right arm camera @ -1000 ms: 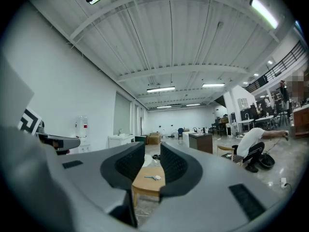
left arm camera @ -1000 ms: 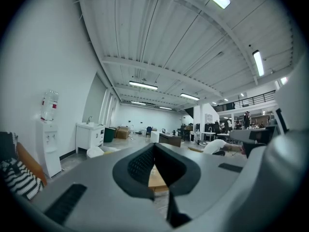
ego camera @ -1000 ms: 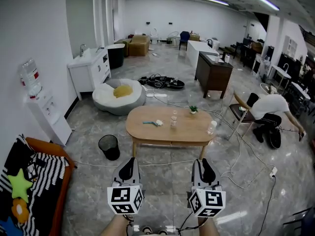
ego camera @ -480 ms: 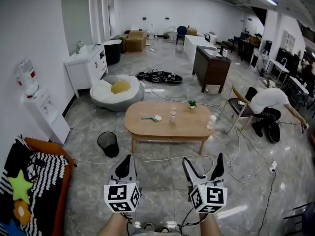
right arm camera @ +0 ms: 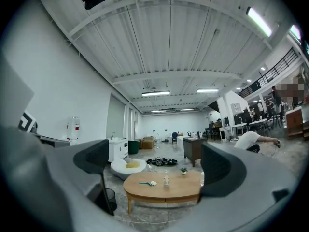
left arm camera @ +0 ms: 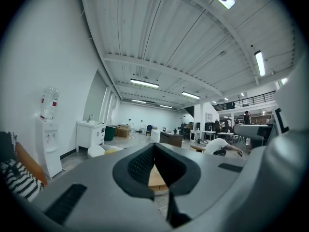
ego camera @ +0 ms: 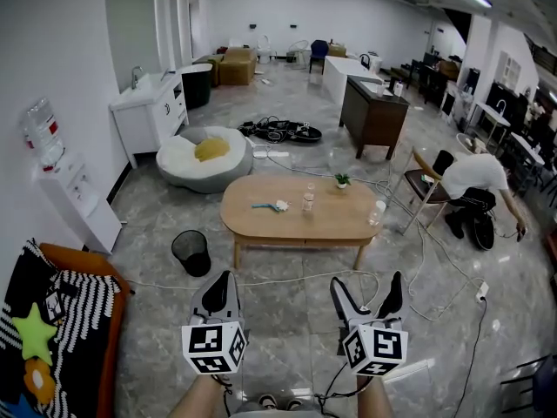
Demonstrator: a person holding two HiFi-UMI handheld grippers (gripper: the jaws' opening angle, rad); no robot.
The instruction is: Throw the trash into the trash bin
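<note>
In the head view, both grippers sit at the bottom centre of the frame, above the grey floor (ego camera: pixel 287 320). My left gripper (ego camera: pixel 219 287) is clenched, jaws together with nothing in them. My right gripper (ego camera: pixel 367 289) is opening, its jaws wide apart and nothing between them. The crumpled white trash (ego camera: pixel 280 205) lies on the oval wooden surface (ego camera: pixel 335 225) at mid-frame. The black trash bin (ego camera: pixel 191 252) stands on the floor just left of that surface.

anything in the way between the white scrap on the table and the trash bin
Nothing visible does. The white scrap lies near the wooden table's left end; the black trash bin stands on the floor beside that end.
</note>
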